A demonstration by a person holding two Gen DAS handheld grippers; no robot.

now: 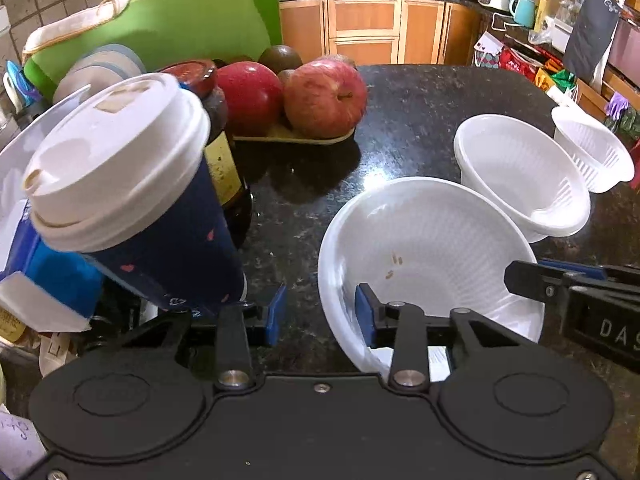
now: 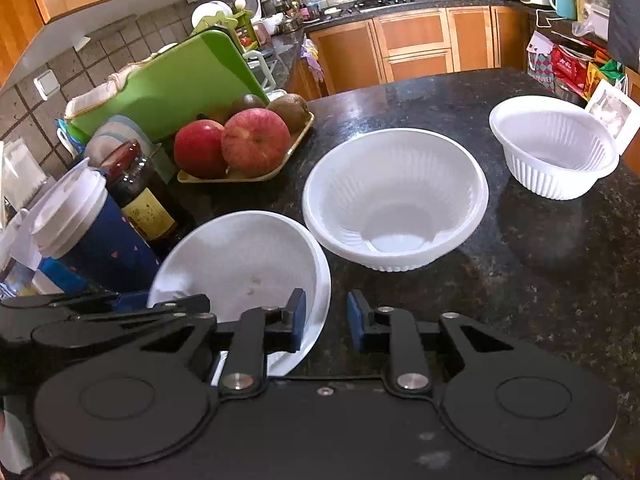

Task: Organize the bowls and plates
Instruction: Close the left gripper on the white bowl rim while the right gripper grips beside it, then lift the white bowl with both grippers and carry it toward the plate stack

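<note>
Three white plastic bowls stand on the dark granite counter. The nearest bowl (image 1: 424,248) (image 2: 248,260) is tilted, with small crumbs inside. My left gripper (image 1: 320,316) is open, its jaws straddling this bowl's left rim, the right finger inside the bowl. My right gripper (image 2: 326,320) is open, straddling the same bowl's right rim, the left finger inside. A middle bowl (image 1: 524,176) (image 2: 396,196) sits beyond. A smaller ribbed bowl (image 1: 592,148) (image 2: 556,144) sits farthest right.
A lidded blue paper cup (image 1: 132,184) (image 2: 88,228) and a dark sauce bottle (image 1: 216,128) (image 2: 144,196) stand close to the left. A tray of apples and kiwis (image 1: 296,100) (image 2: 244,144) and a green cutting board (image 1: 172,24) (image 2: 172,80) lie behind.
</note>
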